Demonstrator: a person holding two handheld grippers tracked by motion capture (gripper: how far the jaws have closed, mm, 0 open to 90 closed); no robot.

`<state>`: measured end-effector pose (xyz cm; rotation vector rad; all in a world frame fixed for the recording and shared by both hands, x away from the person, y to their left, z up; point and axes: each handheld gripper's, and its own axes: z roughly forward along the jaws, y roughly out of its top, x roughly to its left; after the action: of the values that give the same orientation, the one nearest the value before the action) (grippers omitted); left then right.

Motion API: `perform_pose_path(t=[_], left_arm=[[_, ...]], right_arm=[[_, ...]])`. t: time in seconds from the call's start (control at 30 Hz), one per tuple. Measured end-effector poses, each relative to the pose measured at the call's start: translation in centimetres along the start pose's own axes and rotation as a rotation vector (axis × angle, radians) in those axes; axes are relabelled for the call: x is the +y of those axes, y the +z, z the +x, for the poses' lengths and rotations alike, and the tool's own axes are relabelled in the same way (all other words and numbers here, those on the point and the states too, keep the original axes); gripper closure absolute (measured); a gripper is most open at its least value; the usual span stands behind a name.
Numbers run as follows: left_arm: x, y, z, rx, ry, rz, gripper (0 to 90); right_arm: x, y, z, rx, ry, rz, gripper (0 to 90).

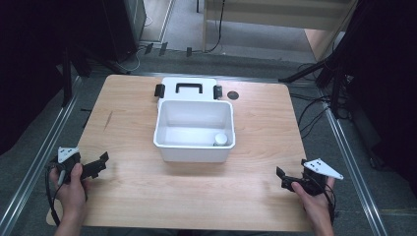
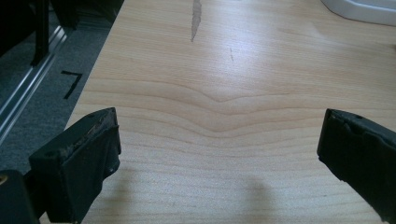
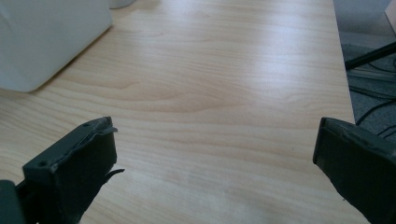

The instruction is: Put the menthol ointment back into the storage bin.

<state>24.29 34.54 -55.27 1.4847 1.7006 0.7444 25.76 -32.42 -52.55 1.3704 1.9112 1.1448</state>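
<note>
A white plastic box [image 1: 194, 142] stands open in the middle of the wooden table [image 1: 133, 196]. Its white lid [image 1: 189, 88], with a black handle and black latches, lies flat behind it. A small white cup [image 1: 221, 139] sits in the box's near right corner. My left gripper [image 1: 101, 164] rests at the table's near left, open, with nothing between its jaws. My right gripper [image 1: 284, 178] is at the near right, also open and empty. The box's corner [image 3: 46, 42] shows in the right gripper view, and its edge [image 2: 364, 9] in the left gripper view.
A small dark round disc [image 1: 233, 95] lies on the table right of the lid. A dark scratch [image 1: 107, 120] marks the wood at the left. Metal rails [image 1: 44, 152] run along both sides of the table, with cables [image 1: 314, 110] on the floor at the right.
</note>
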Motion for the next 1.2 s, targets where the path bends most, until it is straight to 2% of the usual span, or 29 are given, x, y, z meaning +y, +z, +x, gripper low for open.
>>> perform_pose_path(t=[0.1,0.17,0.43,0.57,0.63,0.73,0.83,0.9,0.97,1.07,1.2], left_arm=[[0.0,0.0,0.0,-0.001,0.0,0.0,0.2],[0.0,0.0,0.0,0.0,0.0,0.0,0.2],[0.0,0.0,-0.1,0.0,-0.003,-0.005,0.2],[0.0,0.0,0.0,-0.004,-0.004,0.004,0.2],[0.0,0.0,0.0,-0.005,-0.002,0.007,0.2],[0.1,0.2,0.0,-0.008,0.0,0.01,0.2],[0.2,0.3,-0.1,-0.005,0.012,0.014,0.2],[0.2,0.3,-0.2,-0.003,0.013,0.014,0.2],[0.2,0.3,-0.2,-0.005,0.013,0.012,0.2],[0.1,0.3,-0.2,-0.005,0.013,0.011,0.2],[0.1,0.2,-0.2,-0.005,0.02,0.01,0.2]], right_arm=[[-0.5,-0.2,-0.2,0.001,0.005,0.0,0.0],[-1.1,-0.5,-0.4,0.006,0.025,-0.009,0.0],[-2.7,-1.3,-0.7,-0.01,0.029,-0.006,0.2],[-3.2,-1.5,-0.6,-0.016,0.024,-0.023,0.6],[-3.3,-1.6,-0.5,-0.013,0.009,-0.036,0.6],[-3.3,-1.7,-0.5,-0.019,0.022,-0.043,0.6],[-3.2,-1.5,-0.6,-0.028,0.029,-0.024,0.6],[-3.1,-1.3,-0.4,-0.033,0.017,-0.001,0.6],[-3.1,-1.2,-0.5,-0.028,0.016,0.002,0.6],[-3.1,-1.2,-0.7,-0.021,0.04,0.01,0.6],[-3.1,-1.1,-0.8,-0.016,0.04,0.011,0.6]])
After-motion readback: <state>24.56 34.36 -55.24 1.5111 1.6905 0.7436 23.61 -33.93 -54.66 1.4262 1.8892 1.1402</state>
